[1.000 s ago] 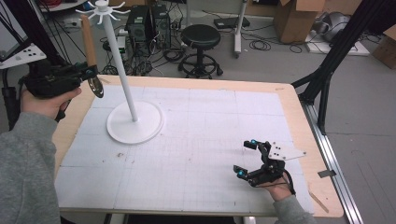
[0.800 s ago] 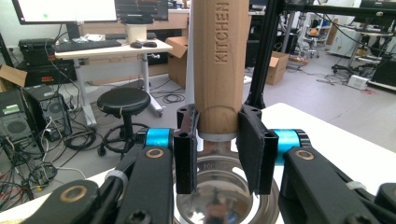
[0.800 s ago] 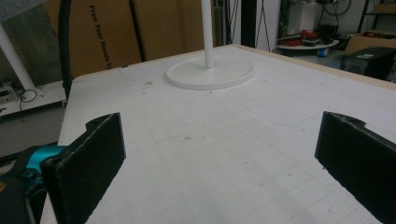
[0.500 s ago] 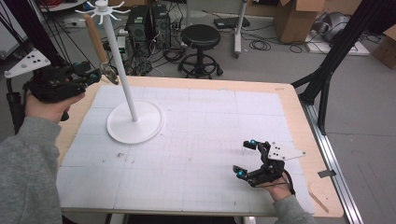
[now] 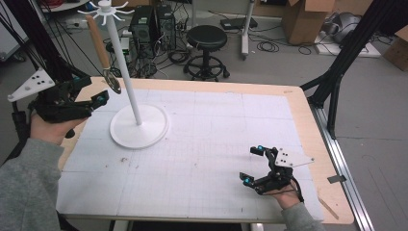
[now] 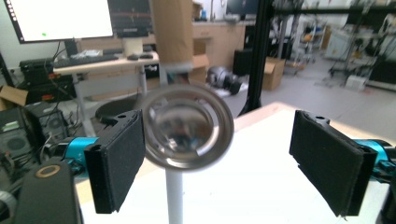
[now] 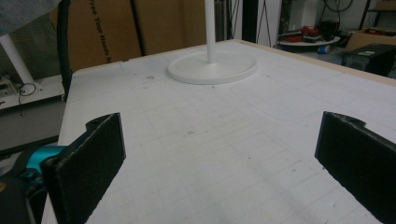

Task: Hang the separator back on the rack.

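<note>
Black pads of the left gripper [image 6: 219,163] stand wide apart, gripping nothing, and the steel ladle [image 6: 187,133] hangs between them, its bowl nearer the pad at nine o'clock. Wooden handle up, the ladle dangles from the white stand [image 5: 126,77]. Over at the table's five o'clock, the right gripper [image 5: 253,166] rests low, jaws spread and empty.

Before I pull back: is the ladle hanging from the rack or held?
Hanging. The ladle dangles from the rack; left gripper jaws stand open beside its bowl.
</note>
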Demonstrator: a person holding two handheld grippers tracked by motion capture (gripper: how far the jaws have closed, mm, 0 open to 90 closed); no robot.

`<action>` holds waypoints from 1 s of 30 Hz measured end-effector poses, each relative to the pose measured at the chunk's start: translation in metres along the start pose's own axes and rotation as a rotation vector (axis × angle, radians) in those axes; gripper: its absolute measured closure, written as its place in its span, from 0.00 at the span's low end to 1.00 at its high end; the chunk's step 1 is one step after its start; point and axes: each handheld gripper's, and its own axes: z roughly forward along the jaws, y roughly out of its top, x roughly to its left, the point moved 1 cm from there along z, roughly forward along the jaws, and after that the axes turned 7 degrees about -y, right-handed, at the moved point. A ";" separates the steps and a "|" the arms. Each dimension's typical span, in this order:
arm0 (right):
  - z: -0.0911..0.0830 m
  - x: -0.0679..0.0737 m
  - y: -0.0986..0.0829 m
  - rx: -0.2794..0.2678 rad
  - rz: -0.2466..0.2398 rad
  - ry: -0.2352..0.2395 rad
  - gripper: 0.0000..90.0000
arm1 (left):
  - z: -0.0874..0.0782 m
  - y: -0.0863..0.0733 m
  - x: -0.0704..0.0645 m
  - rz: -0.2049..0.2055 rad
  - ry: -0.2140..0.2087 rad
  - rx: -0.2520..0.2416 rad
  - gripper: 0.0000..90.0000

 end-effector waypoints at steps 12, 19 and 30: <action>-0.006 -0.003 -0.001 -0.010 0.007 -0.013 0.01 | 0.007 -0.030 -0.010 -0.027 -0.106 -0.019 0.15; -0.007 -0.003 0.000 -0.016 0.006 -0.014 0.01 | 0.010 -0.048 -0.015 -0.051 -0.120 -0.019 0.14; -0.007 -0.003 0.000 -0.016 0.009 -0.018 0.01 | 0.012 -0.073 -0.024 -0.071 -0.134 -0.011 0.15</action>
